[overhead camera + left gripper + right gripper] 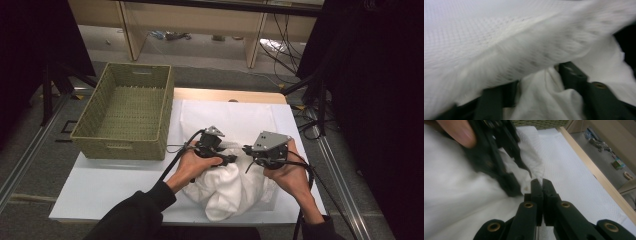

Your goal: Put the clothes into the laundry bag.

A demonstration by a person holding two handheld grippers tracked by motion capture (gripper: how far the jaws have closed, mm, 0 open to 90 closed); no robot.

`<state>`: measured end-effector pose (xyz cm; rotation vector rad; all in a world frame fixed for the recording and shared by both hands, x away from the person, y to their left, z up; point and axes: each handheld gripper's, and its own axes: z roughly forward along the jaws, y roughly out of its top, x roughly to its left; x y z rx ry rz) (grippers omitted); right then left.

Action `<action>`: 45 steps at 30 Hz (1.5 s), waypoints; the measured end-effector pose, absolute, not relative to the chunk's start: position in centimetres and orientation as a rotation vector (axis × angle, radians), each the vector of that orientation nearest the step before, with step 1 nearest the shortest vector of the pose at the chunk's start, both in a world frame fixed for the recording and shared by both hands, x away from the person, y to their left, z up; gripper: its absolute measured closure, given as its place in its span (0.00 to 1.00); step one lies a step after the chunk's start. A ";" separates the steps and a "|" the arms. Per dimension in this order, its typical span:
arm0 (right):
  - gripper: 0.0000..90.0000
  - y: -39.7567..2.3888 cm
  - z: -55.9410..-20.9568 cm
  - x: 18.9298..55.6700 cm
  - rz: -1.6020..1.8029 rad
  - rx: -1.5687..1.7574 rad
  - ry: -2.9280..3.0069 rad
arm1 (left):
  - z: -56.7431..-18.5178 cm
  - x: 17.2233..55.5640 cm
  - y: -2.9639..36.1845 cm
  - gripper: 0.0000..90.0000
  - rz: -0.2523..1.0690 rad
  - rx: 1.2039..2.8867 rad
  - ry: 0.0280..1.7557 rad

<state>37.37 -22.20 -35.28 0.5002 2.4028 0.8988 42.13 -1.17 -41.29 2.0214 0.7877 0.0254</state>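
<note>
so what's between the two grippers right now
In the high view, bunched white cloth spans the gap between the left gripper and right gripper; nothing else lies there.

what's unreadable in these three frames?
- Left claw, left gripper view: motion blur and white cloth bunched between the jaws hide their tips; grip unclear.
- Cloth's shape and edges, high view: hands and both claws cover the bunched middle.
- Wicker basket, high view: near wall hides the floor just behind it.
- Small items on the floor, right gripper view: too small and blurred to identify.
</note>
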 end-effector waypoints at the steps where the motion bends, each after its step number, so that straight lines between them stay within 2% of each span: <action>1: 1.00 -22.2 -35.4 37.4 0.897 0.505 2.407 | -40.8 41.6 -0.7 0.42 0.026 2.033 0.759; 2: 1.00 -22.2 -35.4 37.4 0.899 0.499 2.413 | -40.3 41.1 -0.1 0.38 0.014 2.041 0.735; 5: 1.00 -21.9 -35.5 37.3 0.919 0.492 2.420 | -39.4 39.3 2.0 0.38 -0.098 2.021 0.686; 6: 1.00 -21.7 -35.5 37.3 0.925 0.484 2.422 | -39.4 38.9 2.3 0.35 -0.115 2.037 0.674; 8: 1.00 -21.4 -35.5 37.2 0.884 0.483 2.424 | -39.2 38.0 3.0 0.18 -0.054 2.097 0.673; 10: 1.00 -21.5 -35.4 37.3 0.891 0.486 2.414 | -39.1 37.4 4.1 0.26 -0.012 2.080 0.675; 12: 1.00 -21.8 -35.2 37.3 0.893 0.490 2.408 | -39.1 37.4 5.4 0.19 0.032 2.079 0.708; 14: 1.00 -22.0 -35.1 37.3 0.897 0.497 2.403 | -39.7 37.6 6.8 0.18 0.089 2.106 0.749; 17: 1.00 -22.0 -35.1 37.4 0.901 0.493 2.399 | -41.8 38.3 8.0 0.17 0.007 2.126 0.833; 19: 1.00 -21.8 -35.2 37.3 0.898 0.497 2.405 | -43.6 39.2 7.9 0.17 -0.003 2.173 0.841; 20: 1.00 -21.8 -35.2 37.3 0.899 0.491 2.405 | -44.6 39.4 7.6 0.16 -0.005 2.141 0.883; 22: 1.00 -21.6 -35.2 37.3 0.897 0.480 2.402 | -45.9 40.1 7.1 0.16 -0.117 2.145 0.912; 23: 1.00 -21.5 -35.2 37.2 0.896 0.490 2.406 | -46.2 40.3 6.8 0.19 -0.167 2.140 0.932; 24: 1.00 -21.5 -35.2 37.2 0.895 0.495 2.403 | -46.5 40.4 6.4 0.25 -0.217 2.104 0.917; 26: 1.00 -21.4 -35.3 37.1 0.896 0.506 2.410 | -46.7 40.2 5.8 0.62 -0.262 2.000 0.858; 28: 1.00 -21.4 -35.3 37.3 0.891 0.491 2.409 | -46.1 39.5 4.7 0.74 -0.194 2.061 0.774; 30: 1.00 -21.4 -35.4 37.3 0.891 0.473 2.412 | -45.3 38.8 3.5 0.80 -0.157 2.078 0.715; 35: 1.00 -20.9 -35.1 37.0 0.903 0.450 2.409 | -42.7 38.1 0.5 0.84 -0.075 2.057 0.577; 37: 1.00 -20.7 -34.9 36.7 0.910 0.441 2.423 | -42.2 38.5 -0.7 0.87 -0.042 2.042 0.640; 41: 1.00 -20.8 -34.4 36.1 0.908 0.435 2.422 | -42.8 41.2 -1.3 0.89 0.124 2.012 0.771; 43: 1.00 -21.1 -34.2 35.7 0.917 0.439 2.419 | -43.6 42.7 -0.9 0.88 0.086 1.963 0.863; 45: 1.00 -21.2 -34.0 35.6 0.917 0.432 2.415 | -44.0 43.4 -0.9 0.82 0.022 1.934 0.885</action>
